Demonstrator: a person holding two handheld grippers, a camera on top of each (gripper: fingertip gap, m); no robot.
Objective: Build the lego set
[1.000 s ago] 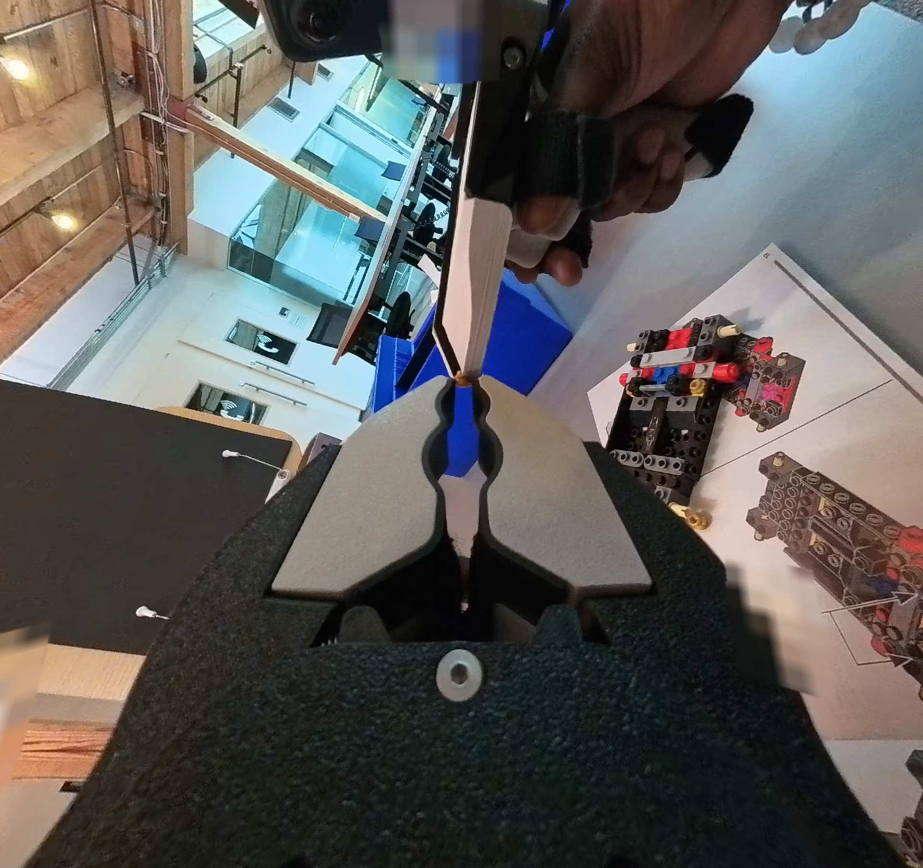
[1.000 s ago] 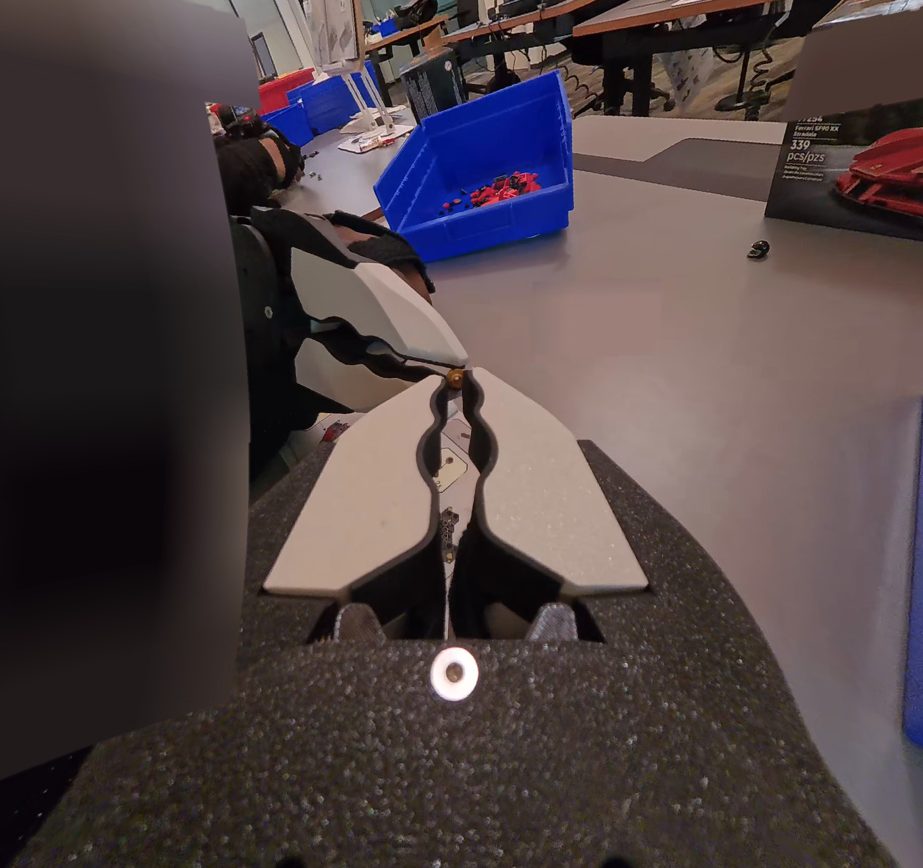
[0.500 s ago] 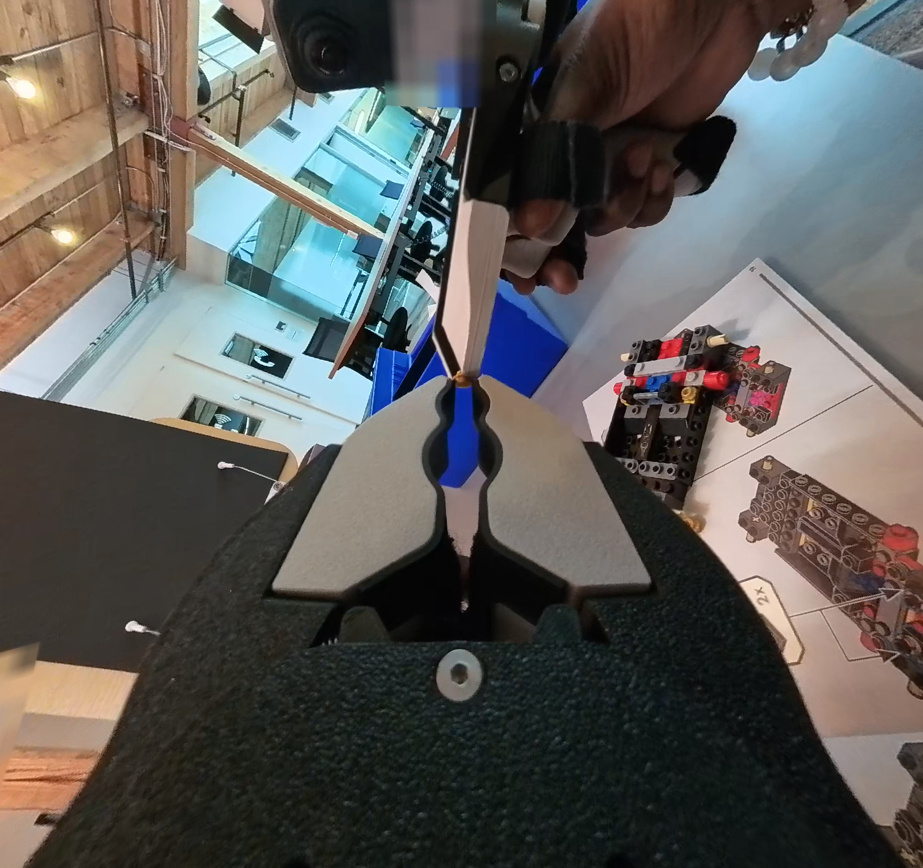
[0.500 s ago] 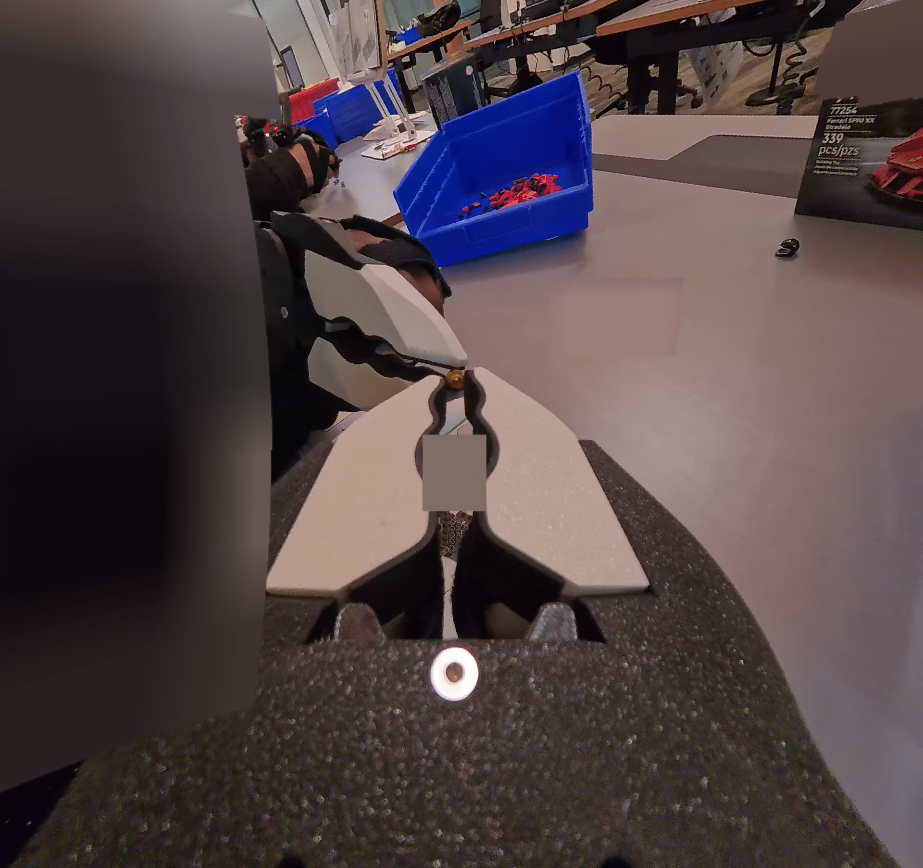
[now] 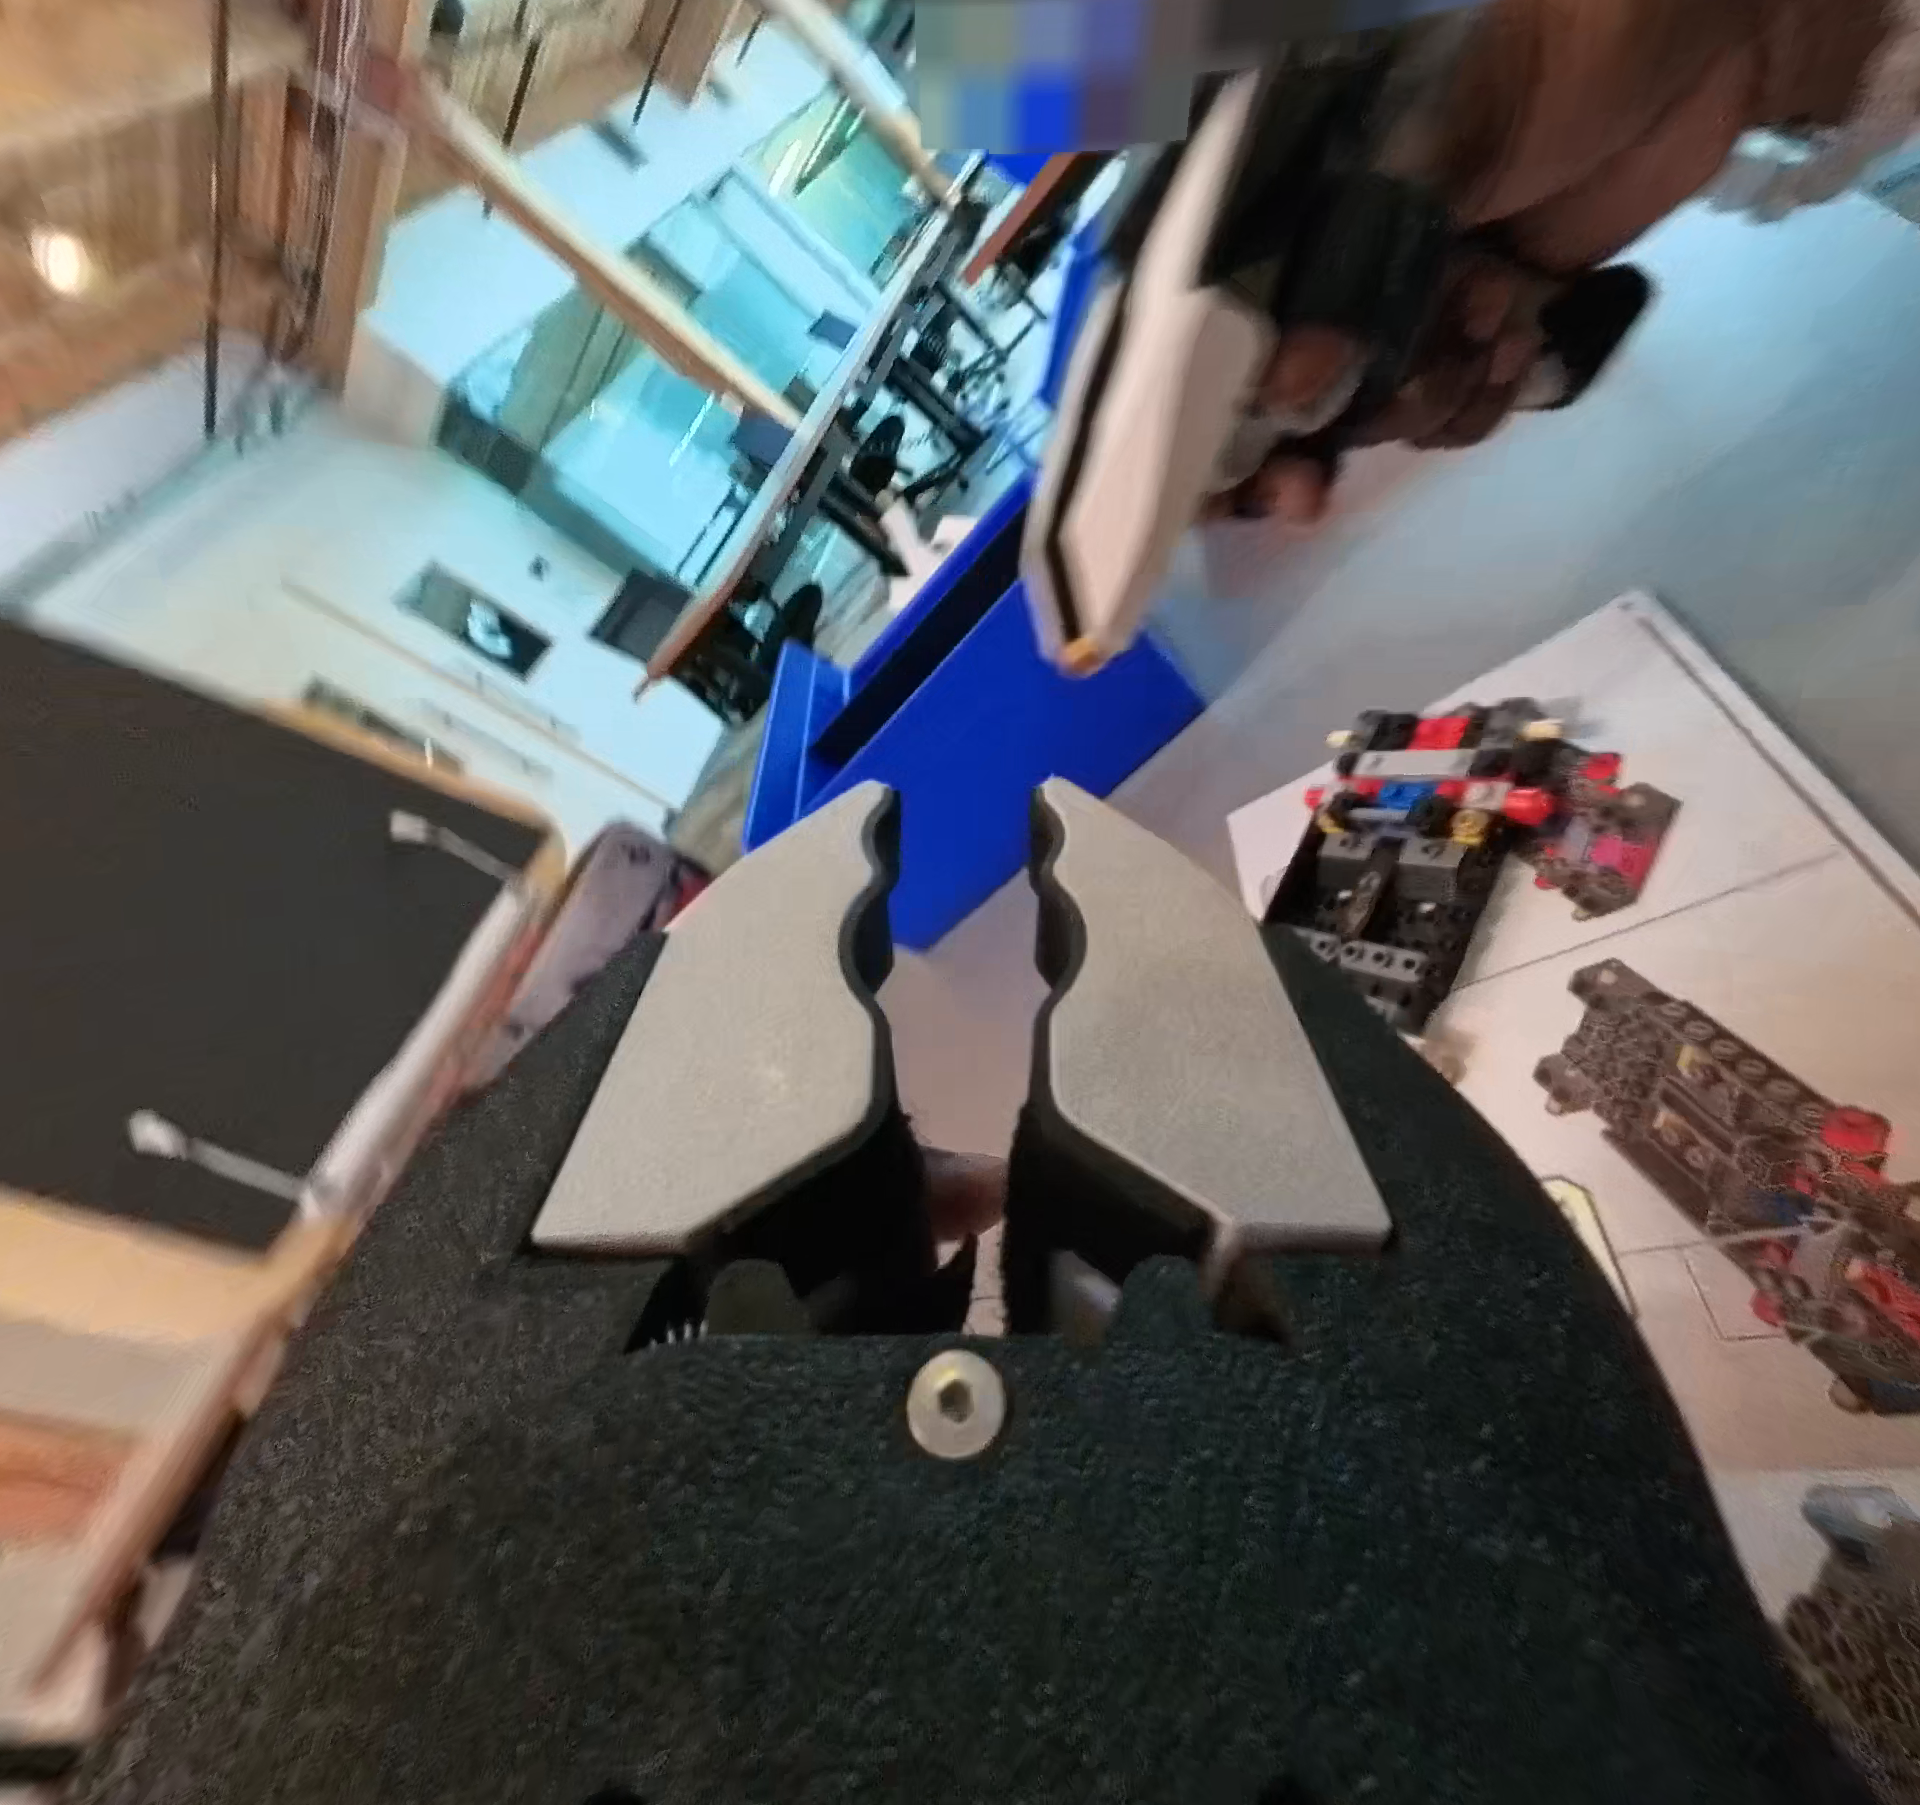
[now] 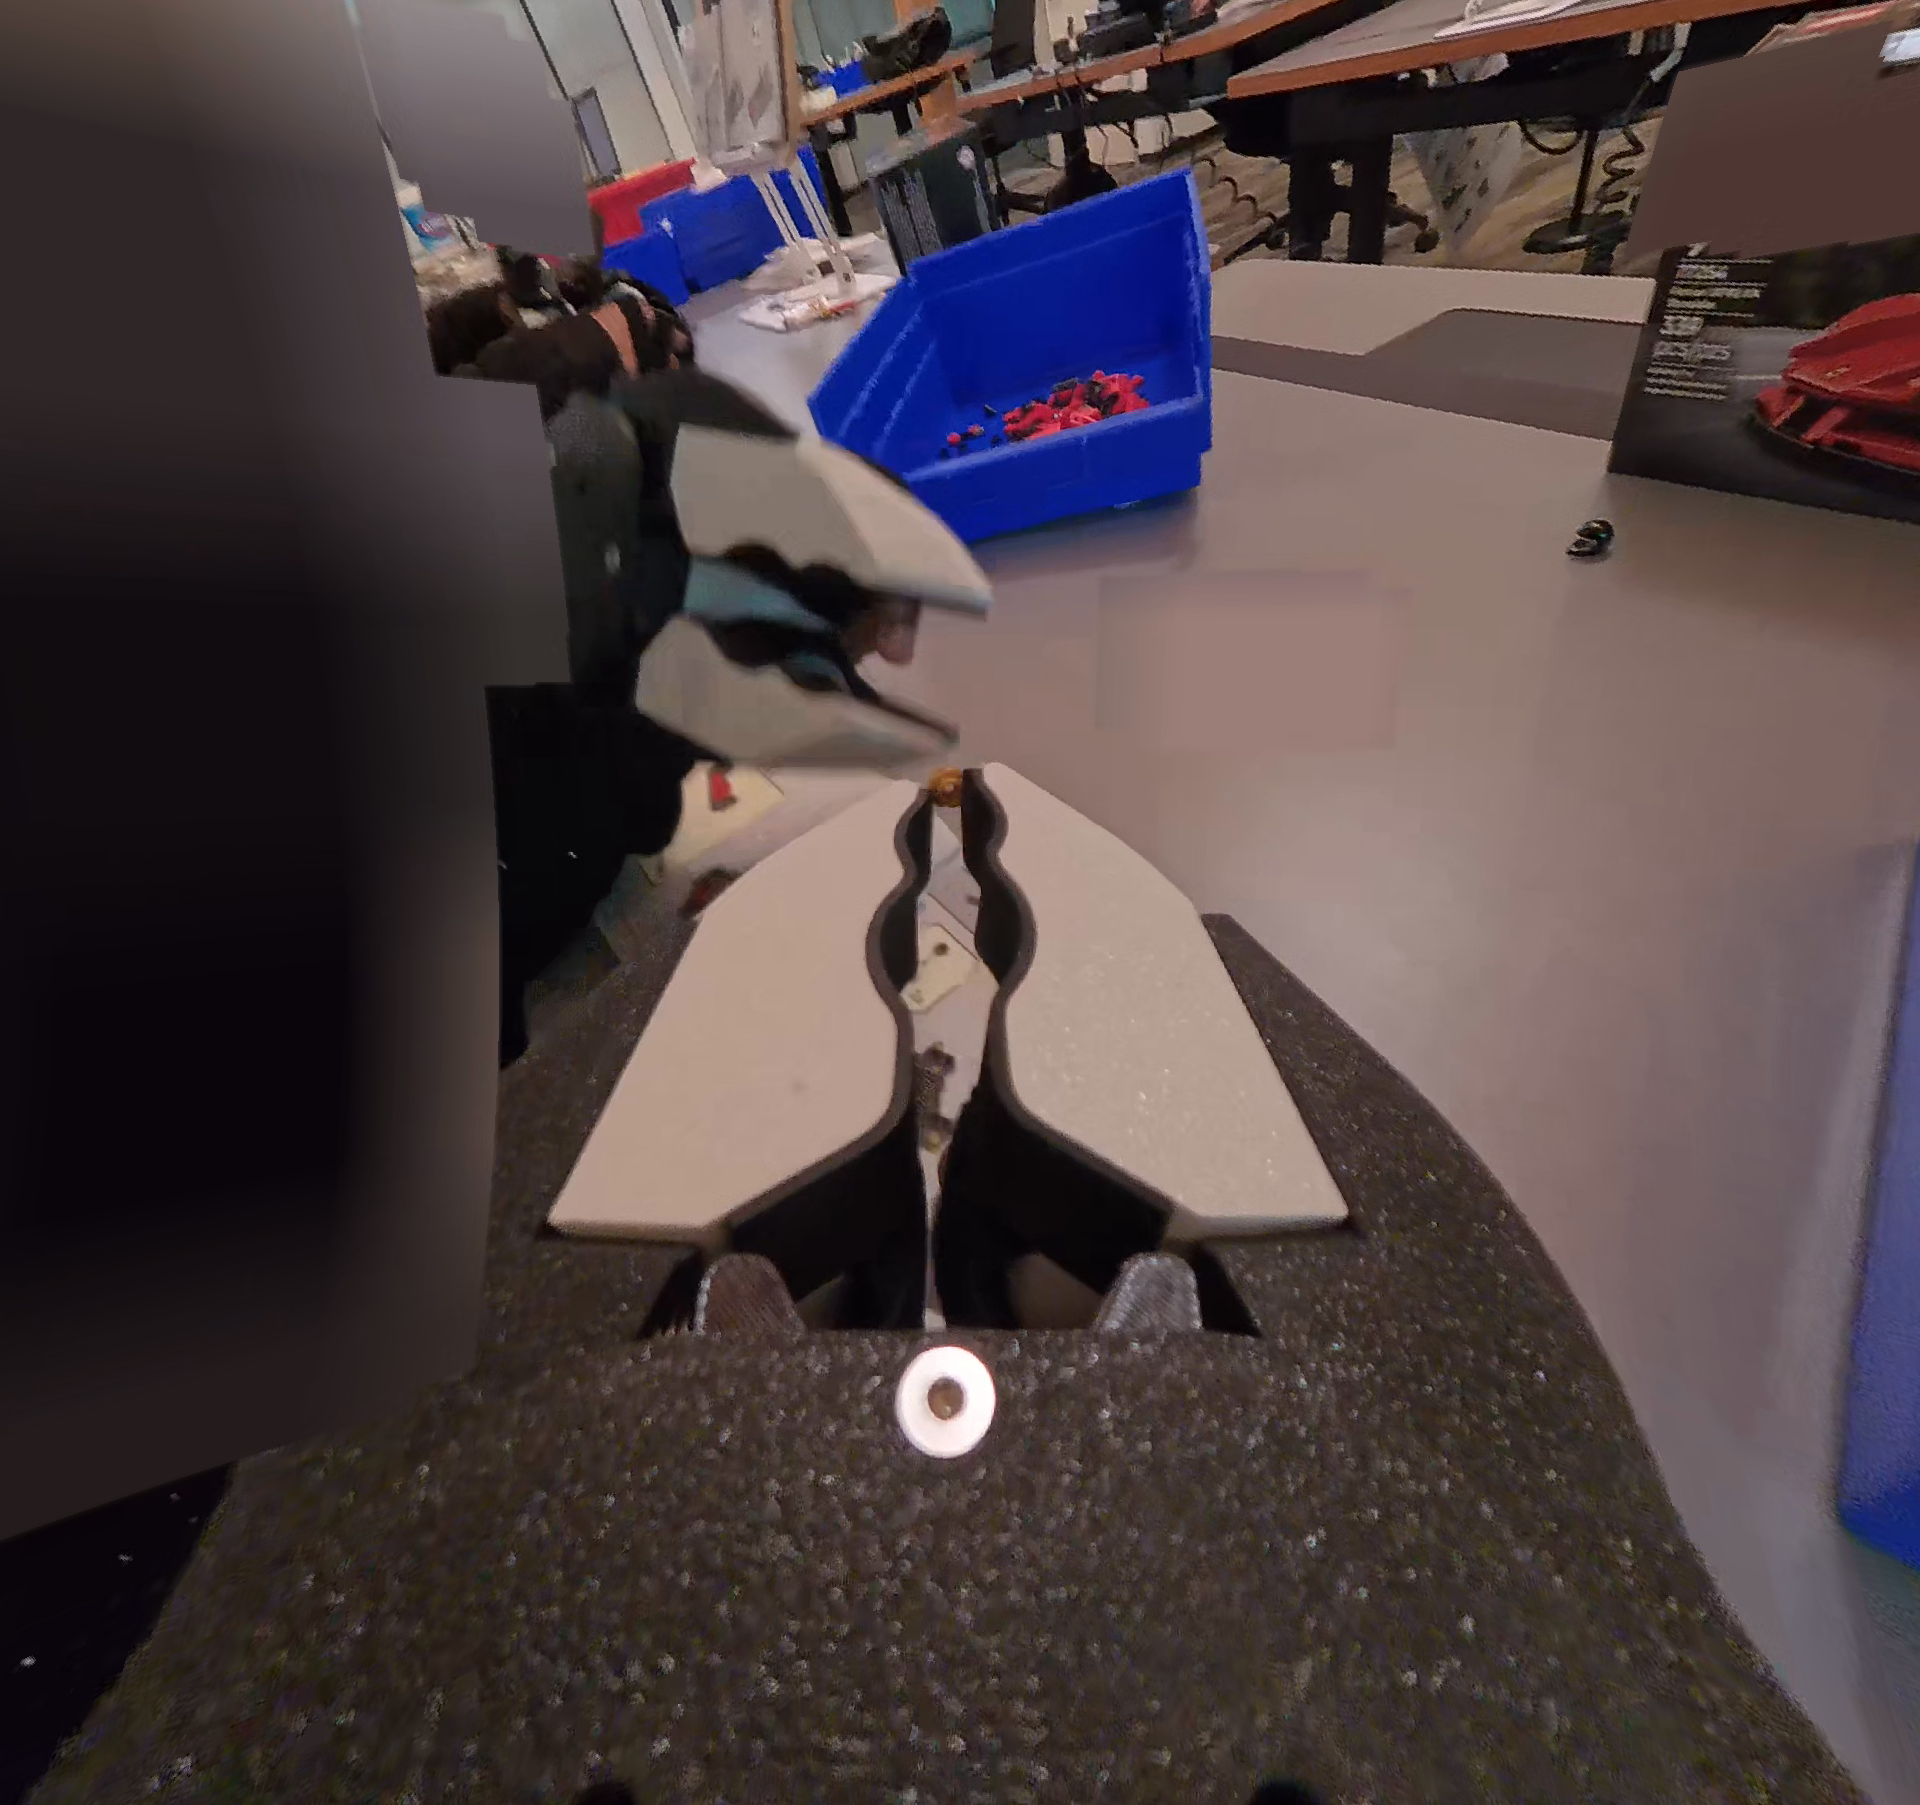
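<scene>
Grey counter (image 6: 1507,820) in an open office, desks at upper right of the right wrist view. Item: right gripper (image 6: 948,787), fingers drawn nearly together and pinching a small gold-brown stud piece (image 6: 945,785) at their very tips; the same piece shows at the tip of that gripper in the upper centre of the left wrist view (image 5: 1081,652). Item: left gripper (image 5: 961,810), fingers parted with a clear gap, nothing between them. Item: partly built lego model (image 5: 1455,851), black frame with red, blue, white and gold parts, lying on the instruction sheet (image 5: 1766,716) at right of the left wrist view, apart from both grippers. Item: blue bin (image 6: 1039,384), loose red and black pieces inside, centre of the right wrist view; set box (image 6: 1787,384) at far right. Step judged in hand: carrying the small piece, held by the right gripper alone, toward the model. Next move calls for lowering the piece to its seat on the model, left gripper bracing the frame. View is motion-blurred; the seat cannot be told.
</scene>
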